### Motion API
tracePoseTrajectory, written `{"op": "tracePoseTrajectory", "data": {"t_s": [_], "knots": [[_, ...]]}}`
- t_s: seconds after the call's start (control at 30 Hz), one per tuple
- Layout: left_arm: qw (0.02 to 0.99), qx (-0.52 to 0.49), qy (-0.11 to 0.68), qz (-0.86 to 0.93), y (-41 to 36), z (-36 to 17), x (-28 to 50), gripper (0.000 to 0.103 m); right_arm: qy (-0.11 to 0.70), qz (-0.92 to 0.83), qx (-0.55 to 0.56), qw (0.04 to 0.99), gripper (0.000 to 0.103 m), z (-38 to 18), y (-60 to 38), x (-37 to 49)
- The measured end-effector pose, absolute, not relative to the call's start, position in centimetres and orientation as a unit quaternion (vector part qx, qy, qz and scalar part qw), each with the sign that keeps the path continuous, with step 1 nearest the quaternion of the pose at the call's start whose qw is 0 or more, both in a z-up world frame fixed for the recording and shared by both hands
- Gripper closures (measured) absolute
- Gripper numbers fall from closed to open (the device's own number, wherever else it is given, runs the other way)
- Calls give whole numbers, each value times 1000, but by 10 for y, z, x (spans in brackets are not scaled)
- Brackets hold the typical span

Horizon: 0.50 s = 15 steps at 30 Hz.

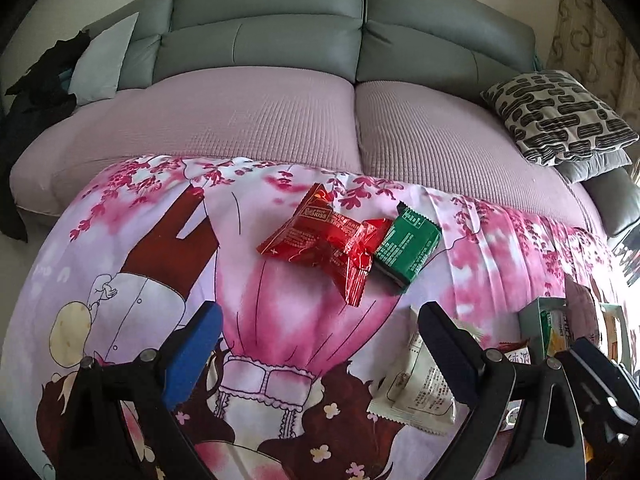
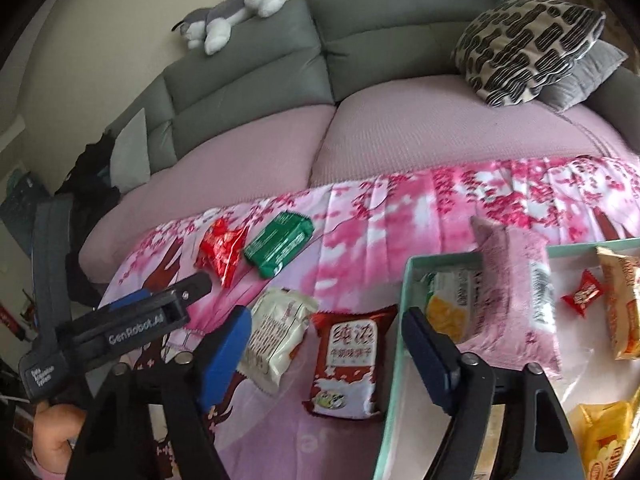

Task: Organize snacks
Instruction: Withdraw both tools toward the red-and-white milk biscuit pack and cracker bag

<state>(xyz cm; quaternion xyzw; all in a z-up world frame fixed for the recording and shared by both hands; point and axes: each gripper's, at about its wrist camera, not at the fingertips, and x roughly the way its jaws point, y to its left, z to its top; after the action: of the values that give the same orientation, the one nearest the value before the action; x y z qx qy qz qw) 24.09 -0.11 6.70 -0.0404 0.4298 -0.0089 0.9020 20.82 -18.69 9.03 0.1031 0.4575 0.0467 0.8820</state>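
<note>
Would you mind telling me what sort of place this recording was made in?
Most likely a home living room: a grey sofa with a patterned cushion, a plush toy on its backrest.

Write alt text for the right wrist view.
The open right gripper hovers over a brown-red snack pack on a pink floral cloth, beside a mint tray holding snacks. White, red and green packs lie beyond; a sofa stands behind.
</note>
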Motion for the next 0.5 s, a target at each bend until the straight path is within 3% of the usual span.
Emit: {"op": "tracePoseTrajectory", "data": {"t_s": [0.2,0.3,0.5], "knots": [[892,-47,450,2,3,60,243,5,494,48,92,863,31,75,-176,211],[888,-42,459,-4,-1,57,244,5,506,45,86,857,40,70,-175,212],[884,-32,466,-29,-10,54,245,5,521,31,81,849,43,62,-177,214]]}}
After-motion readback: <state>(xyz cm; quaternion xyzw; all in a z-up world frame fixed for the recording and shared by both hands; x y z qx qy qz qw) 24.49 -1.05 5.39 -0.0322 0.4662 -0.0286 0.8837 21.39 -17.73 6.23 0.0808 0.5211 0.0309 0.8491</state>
